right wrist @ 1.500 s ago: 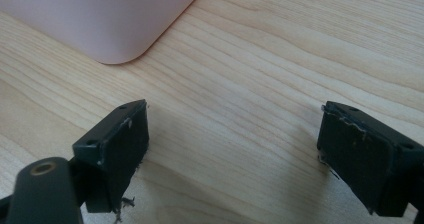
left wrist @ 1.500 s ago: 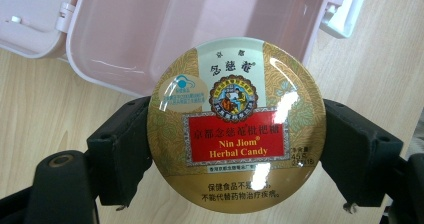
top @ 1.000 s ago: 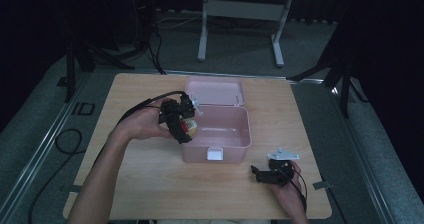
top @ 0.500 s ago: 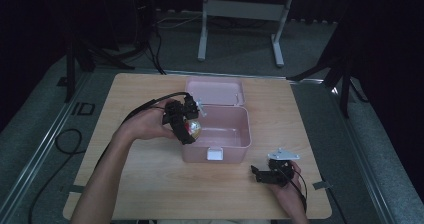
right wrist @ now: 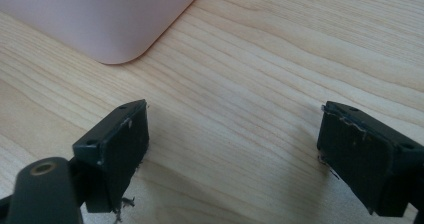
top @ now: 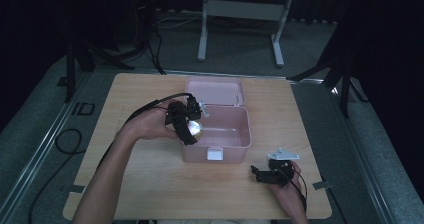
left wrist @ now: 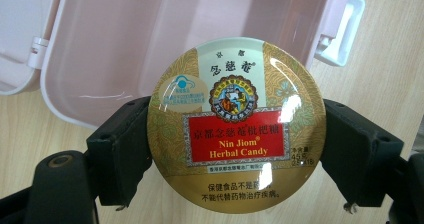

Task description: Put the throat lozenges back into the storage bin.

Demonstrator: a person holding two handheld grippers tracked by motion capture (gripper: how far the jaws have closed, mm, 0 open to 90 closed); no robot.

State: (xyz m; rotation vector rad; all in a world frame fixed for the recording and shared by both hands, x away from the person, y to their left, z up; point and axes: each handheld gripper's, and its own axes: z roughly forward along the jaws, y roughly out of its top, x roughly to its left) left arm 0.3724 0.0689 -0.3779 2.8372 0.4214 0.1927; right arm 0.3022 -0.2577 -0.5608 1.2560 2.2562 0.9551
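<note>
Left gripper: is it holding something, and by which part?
Yes. The left gripper clamps a round gold candy tin by opposite sides of its rim, over the open pink box.

Light wooden table [top: 150, 194], grey carpeted floor [top: 250, 59], white desk frame [top: 240, 9] behind, dark unlit surroundings

On the round gold candy tin [left wrist: 236, 126] you hold, you can read "Nin Jiom Herbal Candy" in gold letters on its red panel, with Chinese characters above and below. The small print at right is too blurred.
</note>
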